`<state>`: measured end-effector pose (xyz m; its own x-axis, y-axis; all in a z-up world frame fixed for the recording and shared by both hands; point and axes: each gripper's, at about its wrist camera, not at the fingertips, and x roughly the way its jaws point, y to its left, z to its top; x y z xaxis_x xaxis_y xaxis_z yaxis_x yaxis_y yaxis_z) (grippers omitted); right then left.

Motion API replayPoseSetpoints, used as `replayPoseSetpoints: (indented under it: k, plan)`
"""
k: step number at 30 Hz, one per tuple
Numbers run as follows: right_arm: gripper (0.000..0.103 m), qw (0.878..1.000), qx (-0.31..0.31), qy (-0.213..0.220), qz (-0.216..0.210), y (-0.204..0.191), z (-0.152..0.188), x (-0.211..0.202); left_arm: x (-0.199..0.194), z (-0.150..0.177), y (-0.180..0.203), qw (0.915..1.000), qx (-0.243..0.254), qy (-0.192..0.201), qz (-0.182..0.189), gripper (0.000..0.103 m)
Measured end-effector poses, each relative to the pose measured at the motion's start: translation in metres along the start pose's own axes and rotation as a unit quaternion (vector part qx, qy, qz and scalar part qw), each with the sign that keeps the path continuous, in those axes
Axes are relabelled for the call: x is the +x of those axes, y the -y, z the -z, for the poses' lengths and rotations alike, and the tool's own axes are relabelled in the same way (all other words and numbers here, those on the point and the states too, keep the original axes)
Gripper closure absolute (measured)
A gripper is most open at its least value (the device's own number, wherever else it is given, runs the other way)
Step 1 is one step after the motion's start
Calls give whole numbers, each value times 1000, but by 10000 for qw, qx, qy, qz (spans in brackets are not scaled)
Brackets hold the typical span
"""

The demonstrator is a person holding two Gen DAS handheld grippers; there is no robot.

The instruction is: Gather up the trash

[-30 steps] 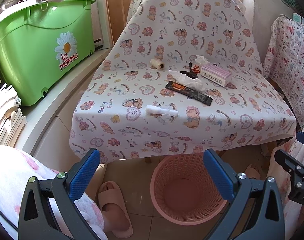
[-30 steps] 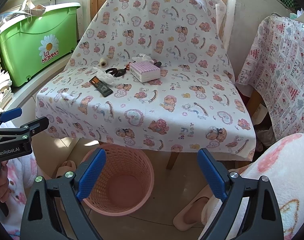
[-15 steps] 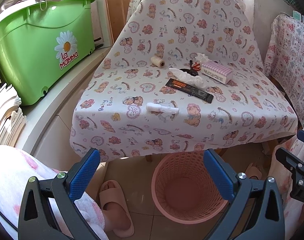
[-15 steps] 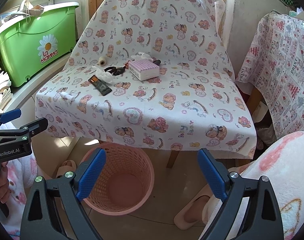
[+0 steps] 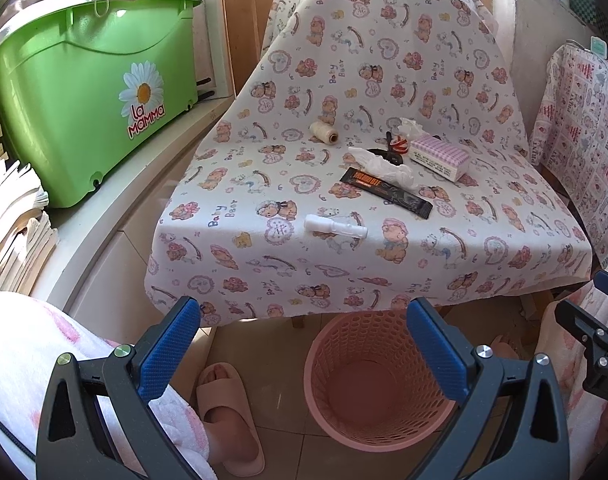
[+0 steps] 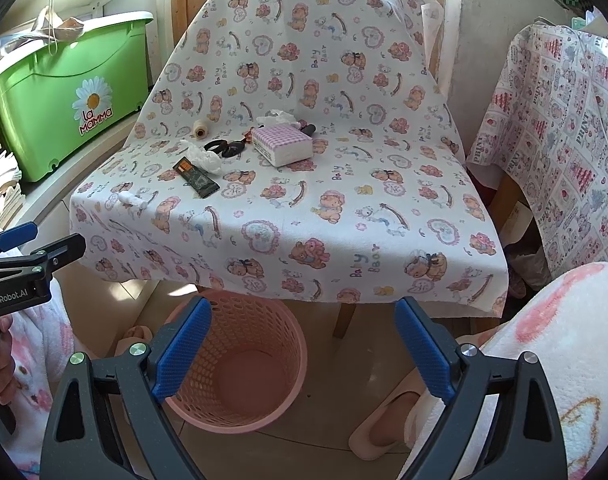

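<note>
A cloth-covered chair seat (image 5: 263, 248) (image 6: 384, 208) carries the litter: a white plastic tube (image 5: 336, 227) (image 6: 132, 200) near the front edge, a black wrapper (image 5: 386, 193) (image 6: 195, 179), a crumpled white tissue (image 5: 384, 164) (image 6: 201, 156), and another tissue (image 5: 410, 126) (image 6: 277, 117) behind a pink checked box (image 5: 438, 157) (image 6: 281, 145). An empty pink mesh bin (image 5: 378, 384) (image 6: 239, 364) stands on the floor under the seat's front edge. My left gripper (image 5: 304, 344) and right gripper (image 6: 301, 344) both hang open, empty, low in front of the chair above the bin.
A thread spool (image 5: 324, 133) (image 6: 199, 128) and black scissors (image 5: 390, 152) (image 6: 223, 148) also lie on the seat. A green tub (image 5: 83, 100) sits on the left ledge. A second cloth-draped chair (image 6: 552, 140) stands right. The person's slippered feet (image 5: 227, 412) (image 6: 388, 416) flank the bin.
Both grippers have crept slightly forward and up towards the chair; the seat sits a little lower in each view. Nothing has been grasped.
</note>
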<state>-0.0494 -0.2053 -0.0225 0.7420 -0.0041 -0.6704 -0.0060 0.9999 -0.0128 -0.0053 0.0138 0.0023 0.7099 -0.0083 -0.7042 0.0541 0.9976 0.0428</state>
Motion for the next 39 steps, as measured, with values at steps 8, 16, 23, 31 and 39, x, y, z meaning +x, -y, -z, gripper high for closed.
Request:
replayPoseSetpoints:
  k: [8,16,23,31,39]
  plan:
    - [9,9998,167,-95,-32,6,-2,3,0,-1,2,10000,0,1,-14,1]
    - [9,9998,92,-157,-18,3,-3,7,3,-2,5,10000,17,-29,-48,1]
    - [9,9998,86,-186,-18,3,-3,9,4,-2,5,10000,10,-52,-56,1]
    - [9,9998,99,-187,-27,3,-3,8,2,-1,5,10000,-30,-25,-25,1]
    - [9,9997,118,-200,-40,3,-2,8,-5,-3,7,9999,12,113,-47,1]
